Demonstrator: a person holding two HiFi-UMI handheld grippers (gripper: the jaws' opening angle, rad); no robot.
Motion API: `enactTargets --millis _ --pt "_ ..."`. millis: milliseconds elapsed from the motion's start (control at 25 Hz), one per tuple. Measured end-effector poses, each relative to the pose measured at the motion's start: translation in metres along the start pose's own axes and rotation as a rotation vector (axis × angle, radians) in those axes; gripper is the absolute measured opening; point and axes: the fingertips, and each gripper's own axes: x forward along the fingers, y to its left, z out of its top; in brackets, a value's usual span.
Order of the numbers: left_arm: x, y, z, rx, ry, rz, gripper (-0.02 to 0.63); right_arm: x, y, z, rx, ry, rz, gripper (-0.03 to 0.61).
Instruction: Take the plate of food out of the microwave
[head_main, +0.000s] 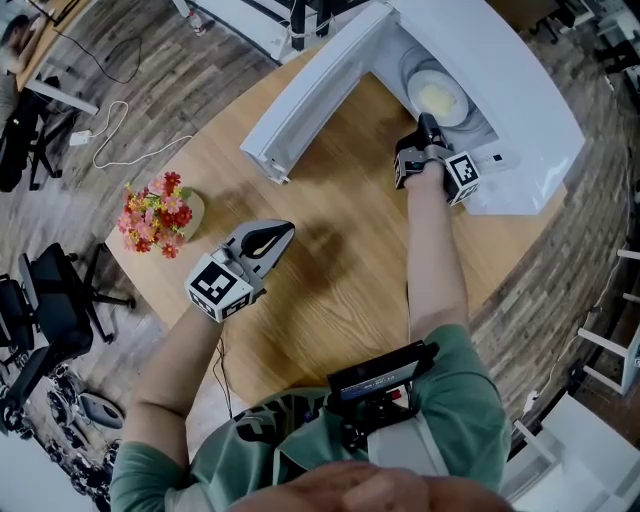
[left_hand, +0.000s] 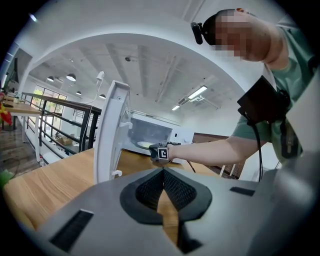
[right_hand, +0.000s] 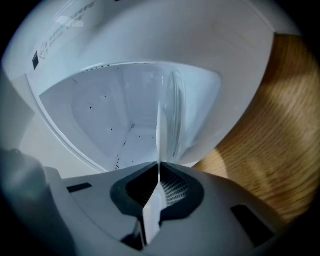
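The white microwave (head_main: 520, 100) lies at the table's far side with its door (head_main: 310, 85) swung wide. Inside sits a white plate (head_main: 440, 98) with pale yellow food on it. My right gripper (head_main: 428, 128) reaches into the opening and is shut on the plate's near rim. In the right gripper view the plate rim (right_hand: 159, 130) runs edge-on between the pads of the right gripper (right_hand: 159, 177), with the cavity (right_hand: 110, 115) behind. My left gripper (head_main: 280, 235) hovers over the middle of the table, shut and holding nothing. The left gripper view shows the door (left_hand: 111, 132) and the plate (left_hand: 145, 145) beyond.
The round wooden table (head_main: 340, 270) carries a small bunch of red and pink flowers (head_main: 155, 215) at its left edge. Black office chairs (head_main: 50, 300) and a white cable (head_main: 110, 135) are on the floor to the left. A white rack (head_main: 610, 350) stands at the right.
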Motion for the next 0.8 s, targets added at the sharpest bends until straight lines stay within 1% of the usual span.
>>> enactTargets --millis 440,800 --pt "-0.008 -0.004 -0.002 -0.012 -0.001 0.01 0.005 -0.024 0.008 -0.01 0.013 0.047 0.082 0.02" --pt "-0.022 -0.01 0.007 -0.027 -0.025 0.041 0.005 -0.057 0.029 -0.037 0.055 0.144 0.143 0.02"
